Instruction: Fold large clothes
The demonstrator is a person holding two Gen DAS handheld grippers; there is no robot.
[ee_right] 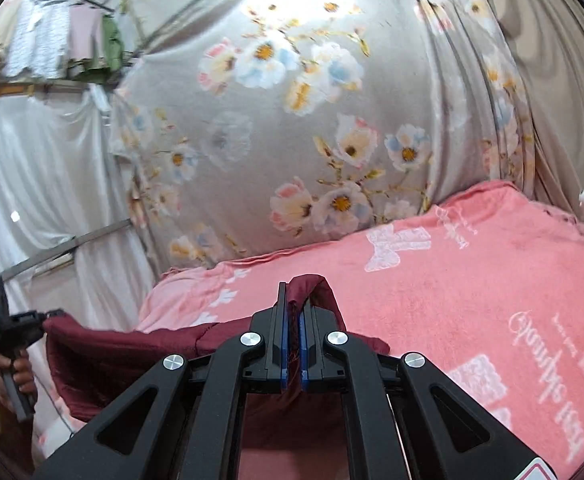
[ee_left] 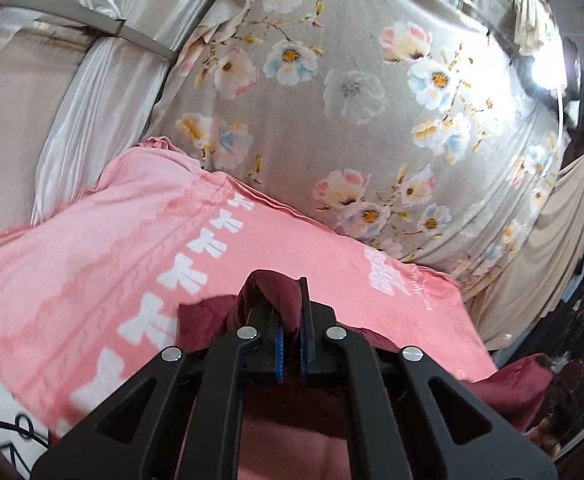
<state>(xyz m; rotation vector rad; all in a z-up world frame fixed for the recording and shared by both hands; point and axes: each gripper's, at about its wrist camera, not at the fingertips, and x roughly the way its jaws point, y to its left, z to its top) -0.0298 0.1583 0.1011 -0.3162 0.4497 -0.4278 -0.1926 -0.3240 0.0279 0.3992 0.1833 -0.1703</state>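
A grey curtain printed with pink, white and blue flowers (ee_left: pixel 356 128) hangs behind a surface covered by a pink towelling blanket with white bows and lettering (ee_right: pixel 472 280), with white satin drapes (ee_right: pixel 32 184) at nine o'clock in the right wrist view. The left hand-held gripper (ee_left: pixel 290 320) is clenched on a bunched fold of the dark maroon quilted garment (ee_left: pixel 276 288), the cloth puffing up over its blue-padded fingertips at twelve o'clock and spilling away toward four o'clock over the blanket's edge. The right hand-held gripper (ee_right: pixel 293 320) is likewise clenched on another fold of the same maroon garment (ee_right: pixel 124 360), which loops over its tips. From there the fabric stretches toward nine o'clock, raised off the pink blanket, to the left hand-held gripper (ee_right: pixel 50 314), seen at the frame's edge with a person's hand (ee_right: pixel 18 372) around its grip. Pale garments on a rail (ee_right: pixel 52 40) hang at ten o'clock, blurred.
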